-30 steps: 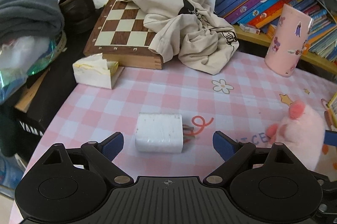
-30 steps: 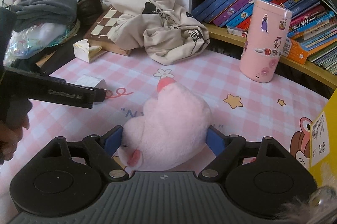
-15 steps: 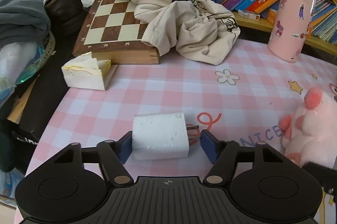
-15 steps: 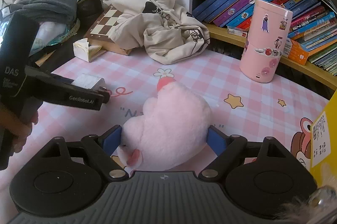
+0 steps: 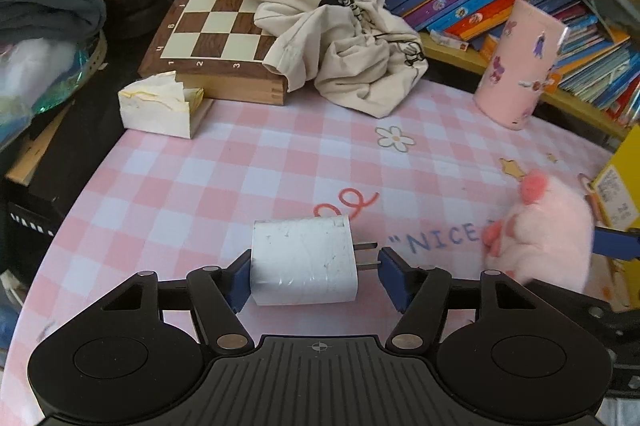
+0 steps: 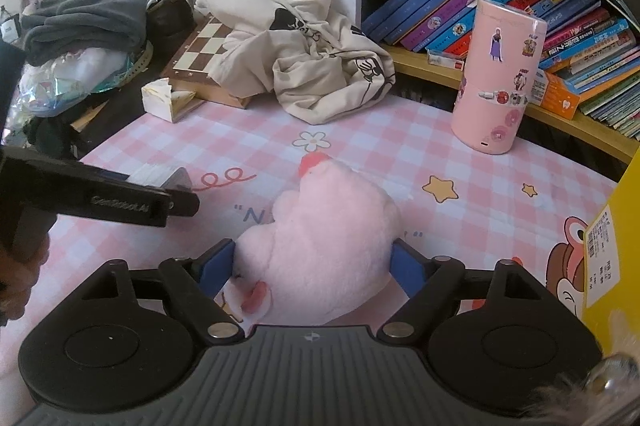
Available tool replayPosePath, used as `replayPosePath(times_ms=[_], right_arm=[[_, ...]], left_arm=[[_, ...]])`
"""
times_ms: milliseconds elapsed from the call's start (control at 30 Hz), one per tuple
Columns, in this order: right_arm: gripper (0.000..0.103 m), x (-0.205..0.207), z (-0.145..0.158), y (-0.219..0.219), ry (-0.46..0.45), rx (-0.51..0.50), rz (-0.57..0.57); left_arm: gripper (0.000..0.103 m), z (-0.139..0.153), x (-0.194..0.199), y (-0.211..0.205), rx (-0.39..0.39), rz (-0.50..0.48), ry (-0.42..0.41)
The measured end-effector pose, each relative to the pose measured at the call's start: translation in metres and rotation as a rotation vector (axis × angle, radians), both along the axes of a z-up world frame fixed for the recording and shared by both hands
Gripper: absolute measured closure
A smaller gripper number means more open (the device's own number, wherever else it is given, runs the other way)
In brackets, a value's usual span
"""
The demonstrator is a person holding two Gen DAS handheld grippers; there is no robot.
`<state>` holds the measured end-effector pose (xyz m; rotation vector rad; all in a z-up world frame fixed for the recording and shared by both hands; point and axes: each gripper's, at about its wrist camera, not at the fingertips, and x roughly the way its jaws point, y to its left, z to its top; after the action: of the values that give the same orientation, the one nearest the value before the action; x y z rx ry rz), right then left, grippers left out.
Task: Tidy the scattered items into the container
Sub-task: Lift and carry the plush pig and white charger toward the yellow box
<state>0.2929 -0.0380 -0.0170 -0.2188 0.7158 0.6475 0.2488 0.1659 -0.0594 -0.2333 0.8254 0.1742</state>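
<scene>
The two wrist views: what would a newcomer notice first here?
Probably the pink plush toy low in the right view, squeezed in the right gripper. Next, the white charger on the pink checked cloth, its prongs facing one pad of the left gripper. Behind, a chessboard lies half under beige clothing.

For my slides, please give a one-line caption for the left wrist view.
The left tool brackets a white charger on the pink checked tablecloth; a pink plush toy sits to its right.
</scene>
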Motion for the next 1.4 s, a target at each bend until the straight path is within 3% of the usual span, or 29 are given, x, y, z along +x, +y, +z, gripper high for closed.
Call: replayPosePath(times_ms=[333,667,1000,1400], right_arm=[[0.025,-0.022,0.015,-0.009,-0.029,0.012,0.01],[0.025,-0.059,0.022,-0.031,-0.019,0.003,-0.004],[0.025,-0.105,0.027,-0.063,0.023,-0.016,-0.048],[0.025,-0.137,0.037,-0.089,-0.033,-0.029,-0.141]], left_arm=[[0.039,0.02,-0.038,-0.007,-0.106,0.002,-0.045],[0.039,0.033,-0.081,-0.02,-0.121,-0.022,-0.06],[0.039,0.045,-0.118,-0.045,-0.158,-0.099,-0.087],[0.039,0.052,-0.131,-0.078,-0.183,-0.215,-0.122]])
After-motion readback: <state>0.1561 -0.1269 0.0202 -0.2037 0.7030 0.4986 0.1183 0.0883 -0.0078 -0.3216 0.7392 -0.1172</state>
